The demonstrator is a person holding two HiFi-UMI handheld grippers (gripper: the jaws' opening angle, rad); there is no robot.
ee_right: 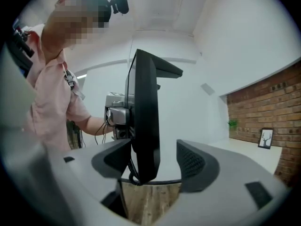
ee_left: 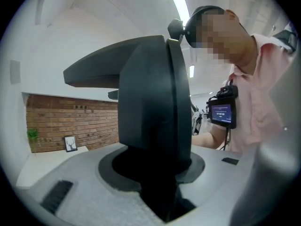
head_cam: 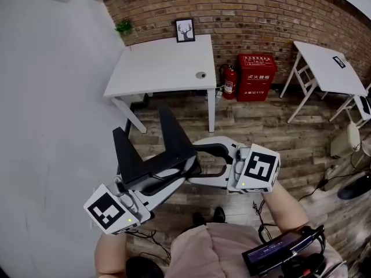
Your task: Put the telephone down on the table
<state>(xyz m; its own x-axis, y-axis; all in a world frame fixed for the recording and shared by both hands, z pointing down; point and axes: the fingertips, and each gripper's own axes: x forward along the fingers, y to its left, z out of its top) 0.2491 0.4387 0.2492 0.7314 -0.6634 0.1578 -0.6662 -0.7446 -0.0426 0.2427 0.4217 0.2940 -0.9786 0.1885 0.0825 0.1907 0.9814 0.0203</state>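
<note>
Left hand-held gripper (ee_left: 155, 173) is closed narrow on the black telephone handset (head_cam: 174, 141) and holds it in the air over the wooden floor (head_cam: 261, 126), well apart from the white counter (head_cam: 162, 68) by the brick wall (head_cam: 243, 16). Right hand-held gripper (ee_right: 153, 161) has its 2 jaws standing wide, with the handset's other end between them, close against 1 pad and with a gap to the other.
</note>
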